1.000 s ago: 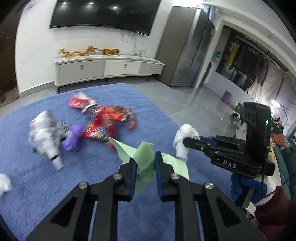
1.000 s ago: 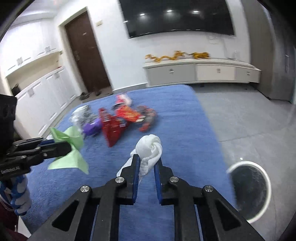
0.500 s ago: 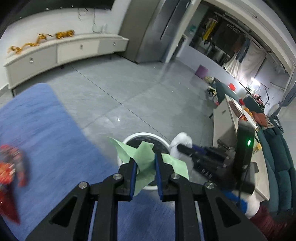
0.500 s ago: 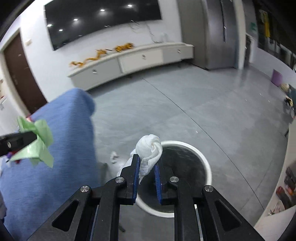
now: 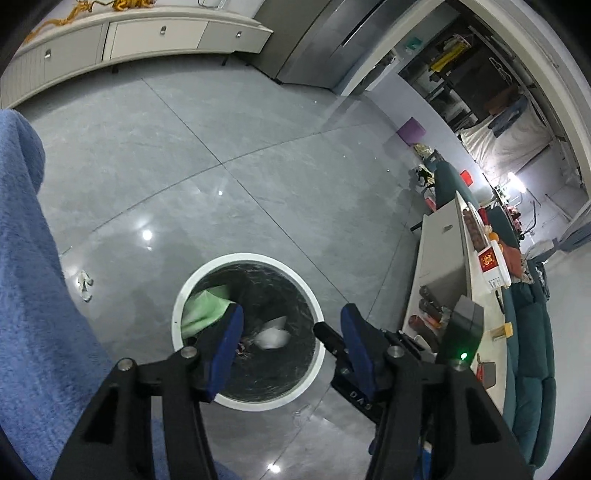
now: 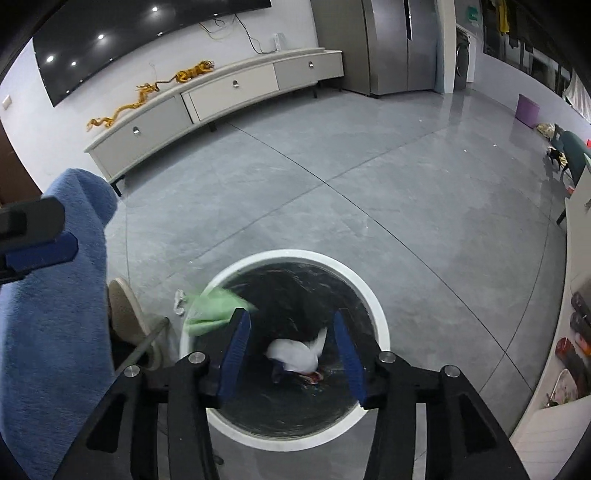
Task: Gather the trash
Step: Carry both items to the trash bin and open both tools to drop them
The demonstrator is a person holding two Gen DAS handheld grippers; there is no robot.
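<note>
Floor [image 6: 369, 192] of grey glossy tile, wide joints, ceiling lights mirrored in it; living room with one long low cabinet [image 6: 221, 96] along the far wall, one dark screen [image 6: 129, 33] above it, one steel fridge [image 6: 391, 44] to its right, gold dragon ornament [image 6: 147, 88] on the cabinet top. One blue cloth [image 5: 29, 295], fuzzy, covering the worktop at the left edge of both views. One bin [image 6: 373, 295], round, white rim, black liner, standing on the floor beside the cloth's edge. Trash in or over the bin: one green paper [image 6: 210, 308], blurred, at the bin's left rim; one white wad [image 6: 295, 354], blurred, low inside; a few coloured scraps [image 6: 314, 376] at the bottom, too small to tell. One more white scrap [image 5: 85, 286] lies on the floor outside the bin, near the cloth. Two tools, both above the bin mouth: left tool [image 5: 291, 339] with jaws opening and nothing between them, green paper just beside its left pad; right tool [image 6: 291, 350] with jaws opening, white wad seen between the pads but clear of both. One beige shoe [image 6: 125, 314] beside the bin. At right, one pale side counter [image 5: 443, 258] with boxes and jars, one teal sofa [image 5: 532, 350] behind it, one purple stool [image 5: 412, 129] farther off.
</note>
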